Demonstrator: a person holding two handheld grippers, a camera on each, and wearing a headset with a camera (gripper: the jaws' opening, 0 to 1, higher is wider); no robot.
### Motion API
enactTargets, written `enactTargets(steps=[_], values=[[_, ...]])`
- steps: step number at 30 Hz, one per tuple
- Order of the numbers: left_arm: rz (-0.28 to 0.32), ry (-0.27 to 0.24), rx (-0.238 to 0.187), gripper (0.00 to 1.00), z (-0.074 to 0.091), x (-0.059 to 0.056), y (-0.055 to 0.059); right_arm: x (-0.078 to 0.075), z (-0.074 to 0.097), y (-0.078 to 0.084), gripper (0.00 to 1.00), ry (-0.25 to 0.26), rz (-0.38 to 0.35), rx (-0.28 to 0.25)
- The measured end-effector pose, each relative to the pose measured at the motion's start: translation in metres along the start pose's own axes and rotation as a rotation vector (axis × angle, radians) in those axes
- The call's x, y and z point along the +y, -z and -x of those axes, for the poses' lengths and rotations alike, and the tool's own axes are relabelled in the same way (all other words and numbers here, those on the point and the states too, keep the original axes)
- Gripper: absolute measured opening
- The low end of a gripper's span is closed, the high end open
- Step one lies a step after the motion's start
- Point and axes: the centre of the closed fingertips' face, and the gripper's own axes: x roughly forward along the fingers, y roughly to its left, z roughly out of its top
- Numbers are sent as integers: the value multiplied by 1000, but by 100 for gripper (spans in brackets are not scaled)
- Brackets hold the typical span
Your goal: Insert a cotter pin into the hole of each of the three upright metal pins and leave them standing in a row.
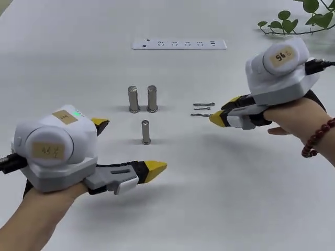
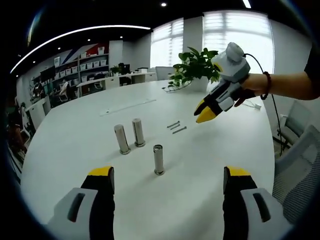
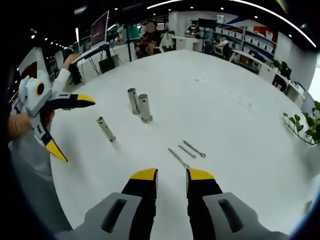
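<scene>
Three upright metal pins stand on the white table: two side by side at the back (image 1: 133, 99) (image 1: 152, 98) and one in front (image 1: 146, 132). To their right lie three cotter pins (image 1: 202, 109), flat and close together. My left gripper (image 1: 128, 145) is open wide just left of the front pin (image 2: 159, 159), holding nothing. My right gripper (image 1: 219, 114) hovers just right of the cotter pins (image 3: 187, 150). Its jaws are only slightly apart, with nothing between them. In the right gripper view the pins (image 3: 141, 106) stand ahead, beyond the cotter pins.
A white power strip (image 1: 179, 44) lies at the back of the table (image 1: 209, 198). A potted plant (image 1: 303, 18) sits at the far right corner. An office chair (image 2: 300, 160) stands past the table's right edge.
</scene>
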Motion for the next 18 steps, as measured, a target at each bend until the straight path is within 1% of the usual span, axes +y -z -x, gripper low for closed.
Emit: enactTargets(steps=[1, 2, 7, 9, 13, 15, 16, 18], values=[[-4, 0, 1, 91, 0, -1, 0, -1, -1, 0, 17, 1, 8, 6], [-4, -1, 3, 92, 1, -1, 0, -7, -6, -1, 17, -1, 17, 21], [1, -6, 12, 95, 3, -1, 2, -22, -16, -5, 15, -7, 47, 44], [8, -8, 11, 95, 4, 0, 3, -24, -20, -4, 14, -16, 56, 61], [11, -12, 10, 95, 6, 2, 3, -23, -27, -6, 13, -34, 64, 76], [19, -7, 2, 96, 6, 1, 2, -31, -36, -8, 13, -47, 83, 96], [20, -9, -3, 97, 7, 1, 1, -31, -39, -7, 12, -49, 92, 111], [17, -8, -6, 98, 7, 1, 1, -31, -41, -7, 11, -52, 91, 118]])
